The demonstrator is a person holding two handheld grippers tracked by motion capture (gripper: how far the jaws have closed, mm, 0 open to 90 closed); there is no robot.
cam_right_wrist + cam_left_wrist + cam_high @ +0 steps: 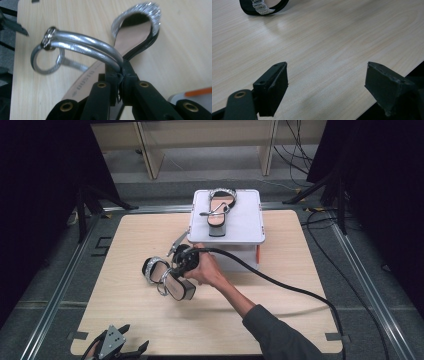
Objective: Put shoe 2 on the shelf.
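Note:
A black high-heeled sandal (165, 279) with a glittery silver toe band and silver straps hangs just above the middle of the table, toe toward the left. My right gripper (179, 265) is shut on its silver ankle strap (82, 43); the jaws meet tightly around the strap, with the tan insole (130, 35) beyond them. The matching sandal (218, 210) lies on top of a white box (250, 227) at the far side. My left gripper (119, 345) rests low at the table's near left edge, jaws wide open (325, 87) over bare wood, nothing between them.
The light wooden table (280, 320) stands on a grey floor with metal rails. My right gripper's black cable (300, 292) trails across the table's right half. An orange tab (258, 254) shows at the box's right side. Dark stands and cables surround the table.

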